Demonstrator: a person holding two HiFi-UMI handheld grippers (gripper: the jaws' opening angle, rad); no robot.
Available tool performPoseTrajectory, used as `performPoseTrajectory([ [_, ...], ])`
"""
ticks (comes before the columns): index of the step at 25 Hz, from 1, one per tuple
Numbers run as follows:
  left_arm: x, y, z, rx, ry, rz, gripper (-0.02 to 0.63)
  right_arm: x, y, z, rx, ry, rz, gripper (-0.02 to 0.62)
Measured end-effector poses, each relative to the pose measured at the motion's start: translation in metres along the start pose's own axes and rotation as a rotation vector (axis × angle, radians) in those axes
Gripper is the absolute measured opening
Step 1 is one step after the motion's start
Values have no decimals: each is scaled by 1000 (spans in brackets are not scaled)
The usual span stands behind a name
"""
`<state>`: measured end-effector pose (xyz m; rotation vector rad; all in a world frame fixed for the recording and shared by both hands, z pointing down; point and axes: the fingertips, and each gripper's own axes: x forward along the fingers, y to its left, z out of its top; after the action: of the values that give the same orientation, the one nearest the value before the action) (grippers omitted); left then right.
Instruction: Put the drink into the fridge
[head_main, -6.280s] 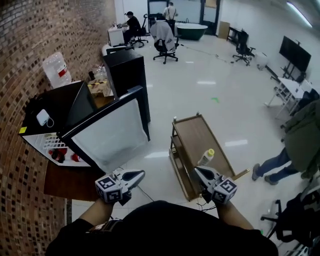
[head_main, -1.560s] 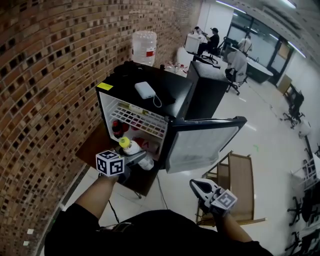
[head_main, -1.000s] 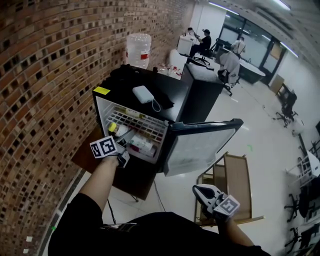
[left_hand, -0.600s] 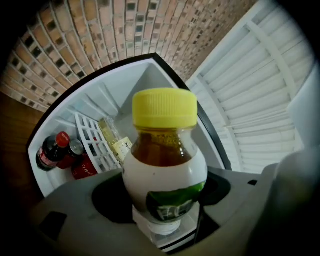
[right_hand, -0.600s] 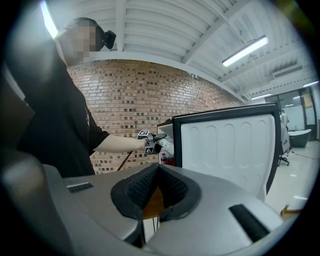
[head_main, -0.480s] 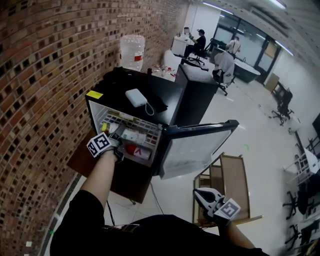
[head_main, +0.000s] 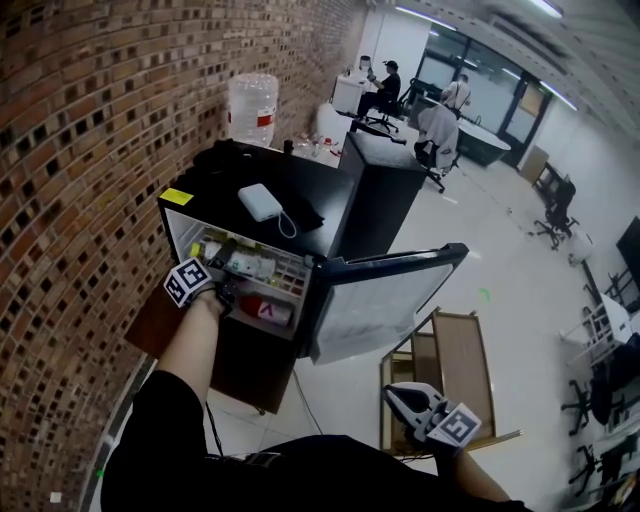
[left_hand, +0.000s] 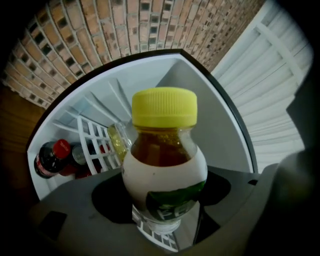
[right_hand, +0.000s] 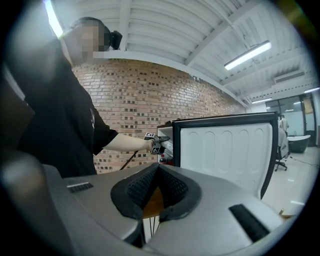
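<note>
Drink: a small clear bottle (left_hand: 164, 167) of amber liquid with a yellow cap (left_hand: 164, 106) and a white and green label, upright in the centre of the left gripper view.
Where it is: at the open front of the fridge (head_main: 300, 190), at the level of the white wire shelf (left_hand: 95, 145). Whether it rests on anything cannot be told.
Left gripper (head_main: 226, 292): clamped on the bottle's lower body, one jaw on each side of the label.
Handling: likely light and rigid, full enough to feel top-heavy. The smooth label may slip, so a grip low on the straight body seems safest.
Fridge: a small black one at centre left of the head view, its door (head_main: 385, 300) swung wide; red-capped bottles (left_hand: 50, 157) lie lower left inside.
Right gripper (head_main: 405, 400): jaws together and empty, held low at the bottom of the head view, well apart from the fridge.
Around: brick wall (head_main: 80, 120) on the left.
</note>
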<state>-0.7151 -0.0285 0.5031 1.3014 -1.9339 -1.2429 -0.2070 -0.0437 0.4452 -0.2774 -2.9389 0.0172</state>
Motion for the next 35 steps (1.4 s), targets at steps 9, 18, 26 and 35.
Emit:
performPoseTrajectory([
  [9,16,37,2,-190,-23,158,364,-4,-5,-2,5,8,-13,-11],
  [18,24,28,4,-206,-2,114,403,-7,-5,-6,19,22,-13,-11],
  [26,27,19,3,-224,27,61,500,-8,-9,-10,33,26,-10,-9],
  [35,30,8,8,-251,-1,48,526,-1,-8,-11,33,25,11,-9],
])
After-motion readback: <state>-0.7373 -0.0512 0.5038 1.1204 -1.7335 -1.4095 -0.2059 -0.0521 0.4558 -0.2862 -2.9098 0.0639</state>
